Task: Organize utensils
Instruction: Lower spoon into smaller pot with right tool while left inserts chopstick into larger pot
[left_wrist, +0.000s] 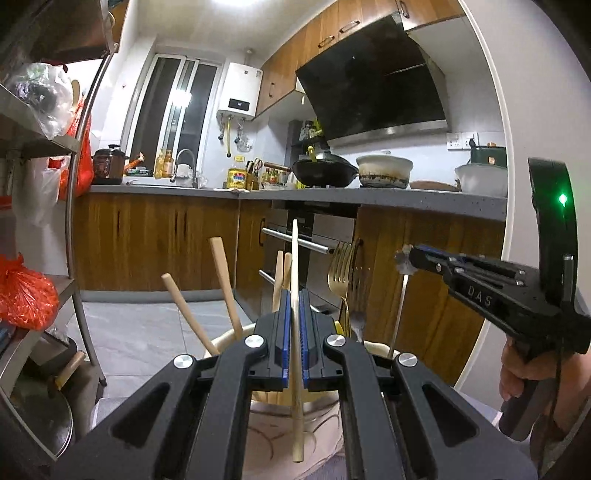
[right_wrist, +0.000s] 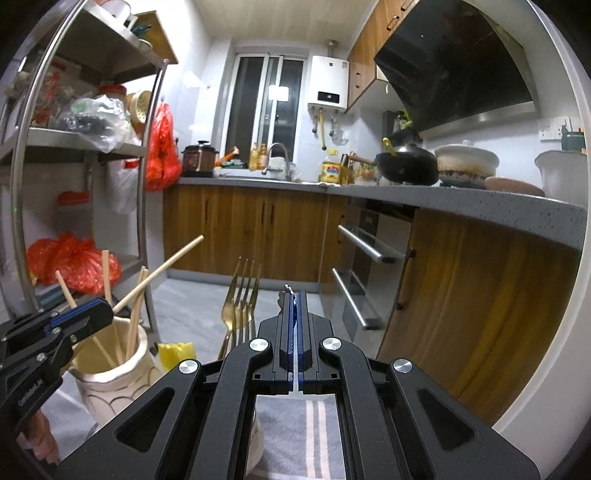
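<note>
My left gripper (left_wrist: 295, 295) is shut on a pale wooden chopstick (left_wrist: 295, 258) that stands nearly upright over a cream holder (left_wrist: 224, 339). Several more chopsticks (left_wrist: 225, 280) lean in that holder. In the right wrist view the same holder (right_wrist: 110, 373) sits low on the left, with the left gripper (right_wrist: 105, 312) just above its rim and the held chopstick (right_wrist: 162, 267) slanting up to the right. My right gripper (right_wrist: 294, 299) is shut on a thin silver utensil (right_wrist: 288, 288), seen edge-on. Its handle (left_wrist: 399, 306) hangs down beside gold forks (left_wrist: 343, 269).
The gold forks (right_wrist: 240, 295) stand in a second cream holder (right_wrist: 256, 443) under the right gripper. A striped cloth (right_wrist: 314, 424) covers the surface below. A metal shelf rack (right_wrist: 147, 184) with red bags stands to the left. Kitchen cabinets (right_wrist: 258, 229) and an oven handle (right_wrist: 364, 245) lie beyond.
</note>
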